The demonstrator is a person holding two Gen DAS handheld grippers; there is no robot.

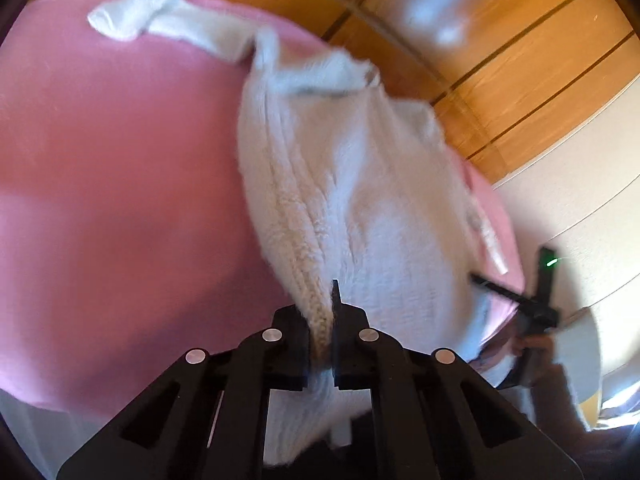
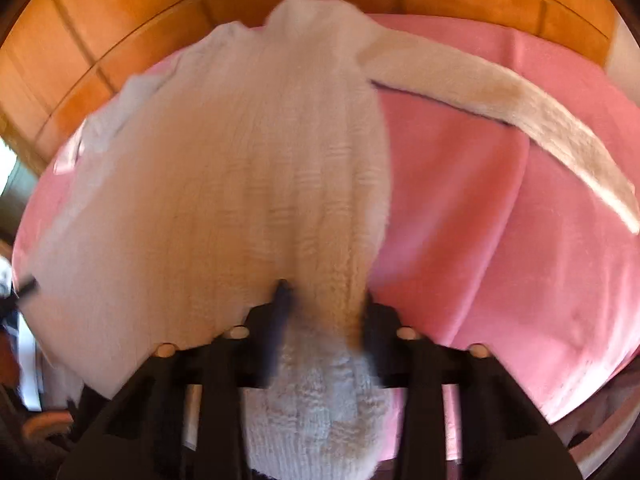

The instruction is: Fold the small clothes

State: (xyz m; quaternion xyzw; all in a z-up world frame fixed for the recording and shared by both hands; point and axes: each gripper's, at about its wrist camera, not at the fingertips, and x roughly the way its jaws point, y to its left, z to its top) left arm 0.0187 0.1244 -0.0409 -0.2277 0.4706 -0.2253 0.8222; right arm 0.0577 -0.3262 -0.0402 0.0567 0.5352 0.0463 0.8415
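The left hand-held gripper [image 1: 322, 320] and right hand-held gripper [image 2: 324, 312] each pinch the hem of the fluffy white knitted sweater [image 2: 240, 160], which lies spread over the pink cloth-covered counter [image 2: 500, 240].

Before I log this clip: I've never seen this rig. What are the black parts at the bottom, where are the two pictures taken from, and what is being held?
There is no robot here: a person holds a two-finger gripper in each hand, each with a camera looking along its fingers. One picture is from the left gripper, the other from the right gripper. A white knitted sweater lies over a pink blanket, above a wooden floor. Each gripper is shut on the sweater's near edge. One sleeve stretches across the blanket.
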